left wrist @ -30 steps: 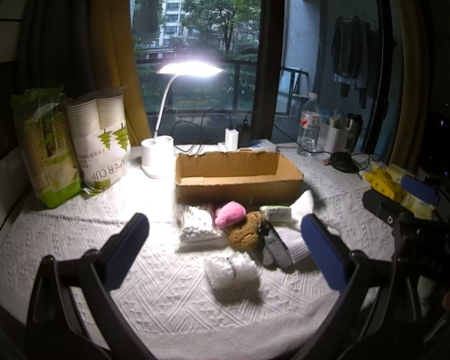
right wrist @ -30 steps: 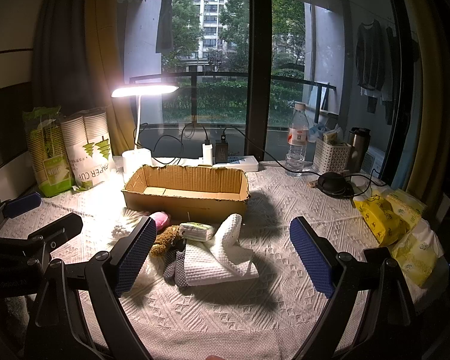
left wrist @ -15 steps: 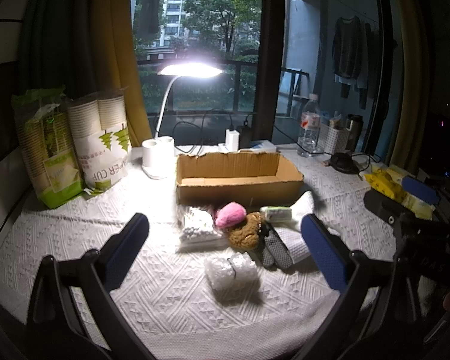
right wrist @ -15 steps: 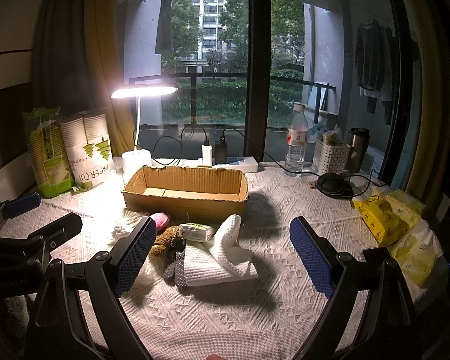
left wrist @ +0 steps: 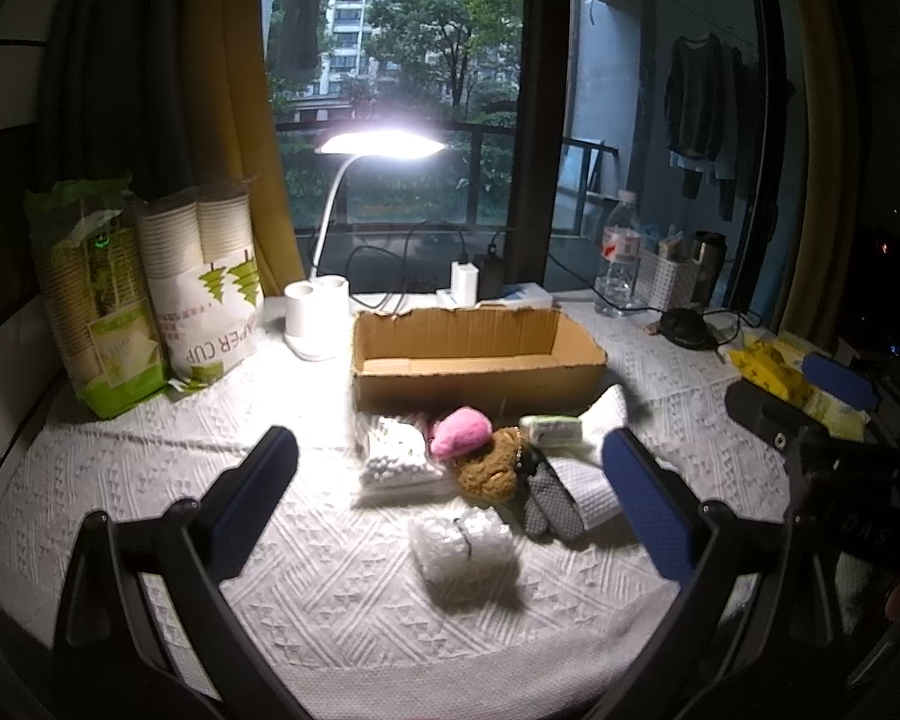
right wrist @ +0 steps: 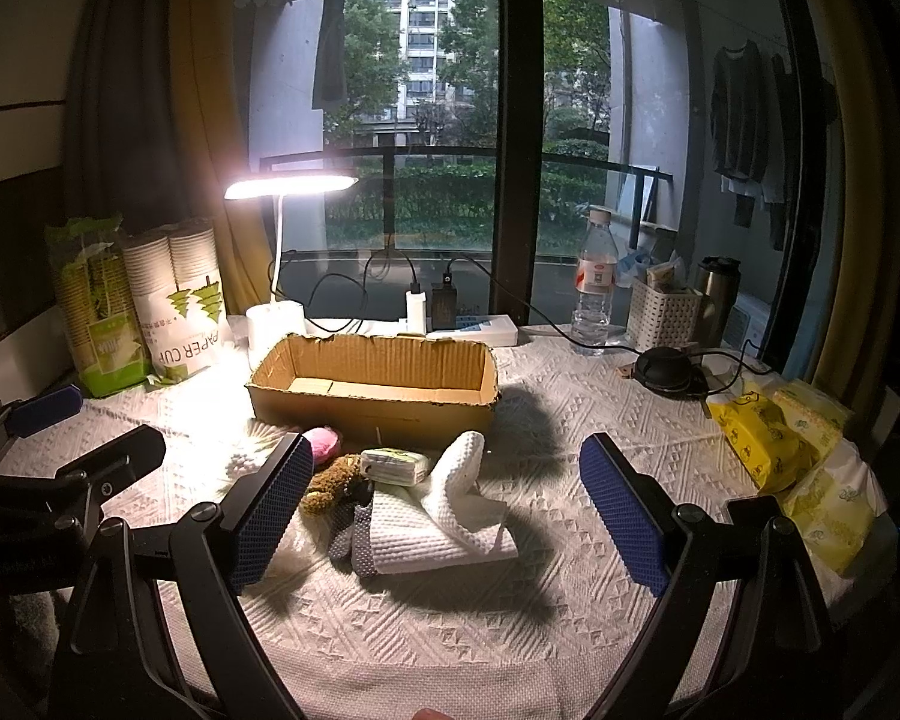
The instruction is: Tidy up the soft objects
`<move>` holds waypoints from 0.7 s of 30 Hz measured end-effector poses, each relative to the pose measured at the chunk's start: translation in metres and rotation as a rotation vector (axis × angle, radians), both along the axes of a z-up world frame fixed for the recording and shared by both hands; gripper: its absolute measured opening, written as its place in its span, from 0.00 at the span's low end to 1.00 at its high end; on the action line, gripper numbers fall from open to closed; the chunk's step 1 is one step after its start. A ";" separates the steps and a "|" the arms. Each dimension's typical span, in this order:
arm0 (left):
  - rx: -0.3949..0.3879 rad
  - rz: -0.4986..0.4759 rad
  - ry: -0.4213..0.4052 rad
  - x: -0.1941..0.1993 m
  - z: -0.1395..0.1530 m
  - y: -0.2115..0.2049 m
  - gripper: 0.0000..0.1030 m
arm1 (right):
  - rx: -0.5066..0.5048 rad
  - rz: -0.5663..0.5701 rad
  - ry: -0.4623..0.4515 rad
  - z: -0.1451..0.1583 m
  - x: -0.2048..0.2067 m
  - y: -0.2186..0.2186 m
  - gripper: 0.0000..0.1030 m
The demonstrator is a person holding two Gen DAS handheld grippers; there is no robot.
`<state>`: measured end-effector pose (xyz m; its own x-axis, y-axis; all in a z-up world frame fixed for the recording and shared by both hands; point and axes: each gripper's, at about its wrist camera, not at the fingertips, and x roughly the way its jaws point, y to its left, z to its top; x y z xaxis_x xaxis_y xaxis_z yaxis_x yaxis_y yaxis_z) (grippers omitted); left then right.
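Observation:
An open cardboard box (left wrist: 477, 354) (right wrist: 378, 387) stands mid-table. In front of it lies a pile of soft things: a pink plush (left wrist: 461, 432), a brown plush bear (left wrist: 489, 471) (right wrist: 330, 477), a bag of cotton swabs (left wrist: 393, 459), a bubble-wrap bundle (left wrist: 462, 546), a tissue pack (left wrist: 551, 429) (right wrist: 395, 465), a grey sock (left wrist: 546, 501) and a white towel (right wrist: 444, 516). My left gripper (left wrist: 450, 495) is open and empty, held above the pile's near side. My right gripper (right wrist: 444, 510) is open and empty, framing the towel.
A lit desk lamp (left wrist: 354, 210), paper cup packs (left wrist: 204, 288), a water bottle (right wrist: 594, 282), a white basket (right wrist: 663, 312), a power strip with cables (right wrist: 450, 324) and yellow tissue packs (right wrist: 774, 444) ring the table's back and right side.

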<state>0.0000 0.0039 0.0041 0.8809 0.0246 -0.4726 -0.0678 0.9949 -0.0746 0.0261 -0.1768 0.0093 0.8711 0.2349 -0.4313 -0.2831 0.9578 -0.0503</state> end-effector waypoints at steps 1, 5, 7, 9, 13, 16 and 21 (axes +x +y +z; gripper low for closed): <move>0.000 0.000 0.000 -0.001 0.000 0.000 0.99 | 0.000 0.000 0.000 0.000 0.000 0.000 0.90; -0.001 0.002 0.004 0.001 -0.001 -0.001 0.99 | 0.001 0.000 0.001 0.001 -0.001 -0.001 0.90; -0.001 0.002 0.007 0.003 -0.002 -0.002 0.99 | 0.001 -0.001 0.000 0.001 0.000 -0.001 0.90; 0.002 -0.005 0.012 0.006 -0.004 -0.004 0.99 | 0.001 -0.001 0.004 0.001 0.000 -0.002 0.91; 0.006 -0.007 0.042 0.018 -0.015 -0.006 0.99 | -0.013 -0.008 0.022 -0.006 0.014 -0.004 0.90; 0.005 0.003 0.085 0.029 -0.028 -0.004 0.99 | -0.011 -0.023 0.057 -0.017 0.028 -0.009 0.91; 0.010 0.008 0.139 0.046 -0.046 -0.003 0.99 | -0.008 -0.042 0.113 -0.036 0.047 -0.017 0.91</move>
